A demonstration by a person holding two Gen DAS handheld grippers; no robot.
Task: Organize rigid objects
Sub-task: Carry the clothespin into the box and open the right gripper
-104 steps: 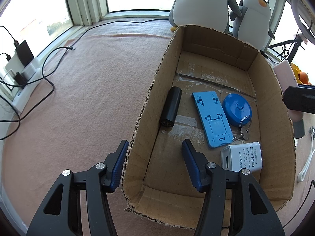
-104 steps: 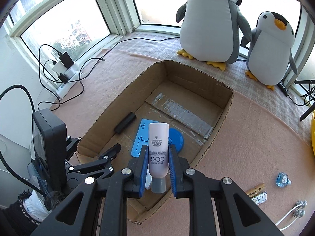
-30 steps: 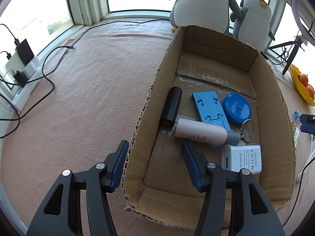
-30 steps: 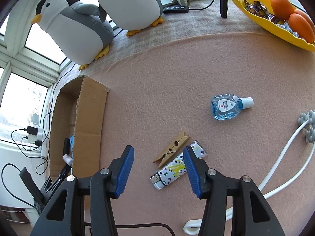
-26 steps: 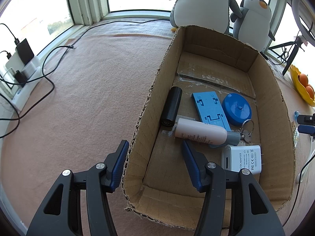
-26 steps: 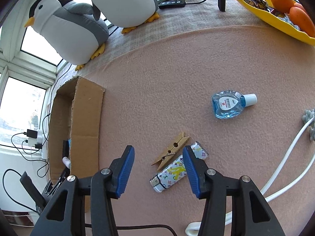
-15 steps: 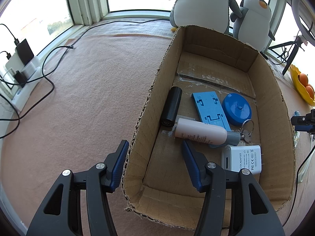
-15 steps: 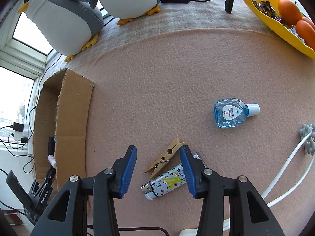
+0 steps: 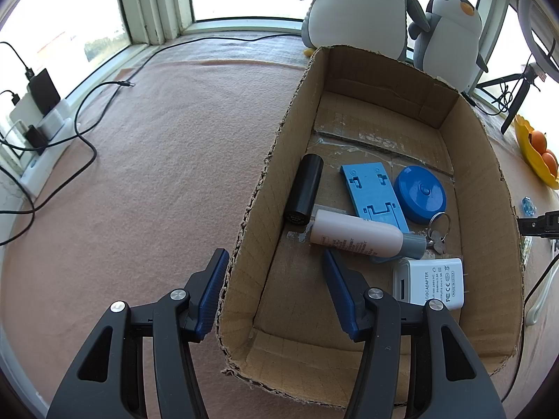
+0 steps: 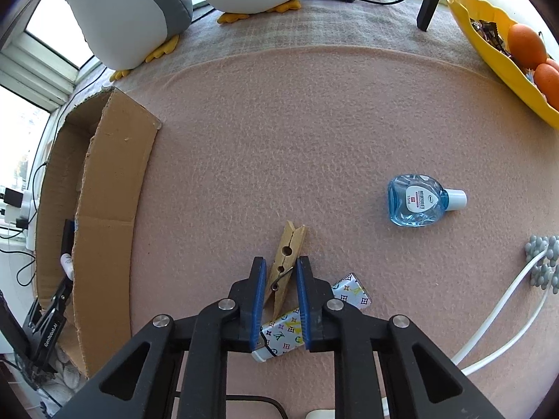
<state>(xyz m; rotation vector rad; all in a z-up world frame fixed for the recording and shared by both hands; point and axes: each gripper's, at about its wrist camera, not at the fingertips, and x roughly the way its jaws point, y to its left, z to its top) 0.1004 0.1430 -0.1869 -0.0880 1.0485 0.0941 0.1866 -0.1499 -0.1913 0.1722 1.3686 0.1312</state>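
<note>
A wooden clothespin [image 10: 291, 241] lies on the pink felt, its near end between the blue pads of my right gripper [image 10: 280, 262]. The jaws are closing and both pads touch its sides. Partly under the right finger lies a patterned lighter [image 10: 346, 291]. A small blue dropper bottle [image 10: 414, 202] rests further right. The cardboard box [image 9: 279, 132] holds a black cylinder [image 9: 304, 188], a blue stand [image 9: 370, 188], a blue round case [image 9: 419, 193], a pink tube [image 9: 353, 232] and a white adapter [image 9: 433, 284]. My left gripper [image 9: 275, 255] stands astride the box's left wall, jaws apart.
Two plush penguins [image 9: 356, 7] stand behind the box. A yellow fruit bowl [image 10: 489, 45] sits far right, and a white cable [image 10: 503, 300] runs along the right. A power strip with black cables [image 9: 42, 118] lies by the window at left. The box [image 10: 115, 188] is left of the clothespin.
The pink tube left my right gripper and now lies in the box. My right gripper came down over the clothespin and its jaws narrowed onto it. My left gripper has not moved.
</note>
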